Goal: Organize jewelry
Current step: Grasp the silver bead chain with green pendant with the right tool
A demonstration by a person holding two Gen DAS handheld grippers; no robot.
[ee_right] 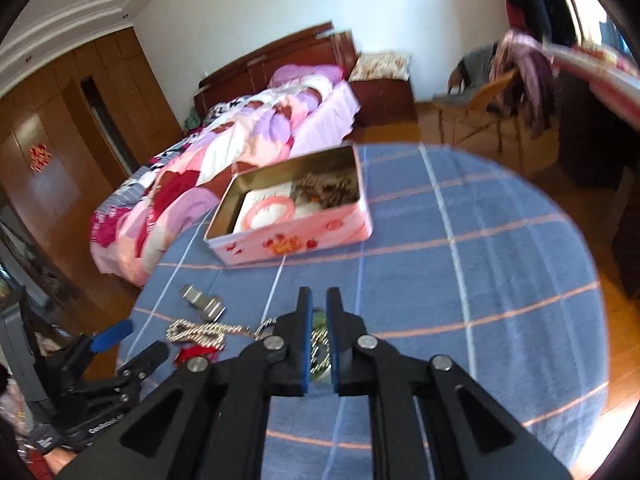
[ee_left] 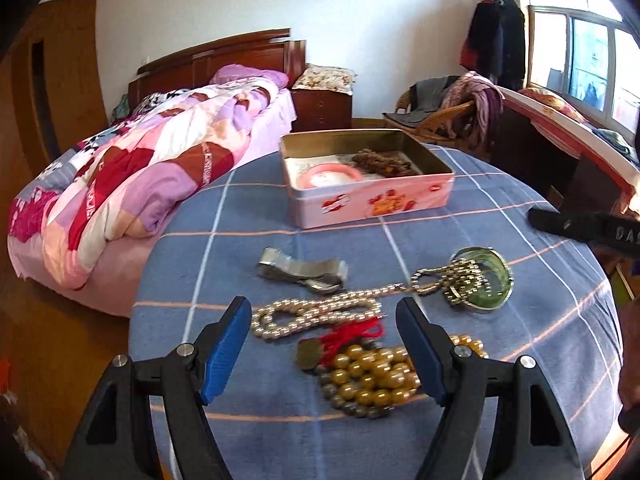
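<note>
Inside pink tin [ee_left: 372, 204]: pink bangle [ee_left: 330, 174], brown bead cluster [ee_left: 382, 159].

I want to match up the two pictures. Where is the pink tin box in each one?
Left wrist view: the pink tin box sits at the upper middle, open, on the far part of the blue checked tablecloth.
Right wrist view: the same box is left of centre, tilted, near the cloth's far left edge.
Shared landmark: the bed with the patchwork quilt, just behind and left of the box in both views.
</note>
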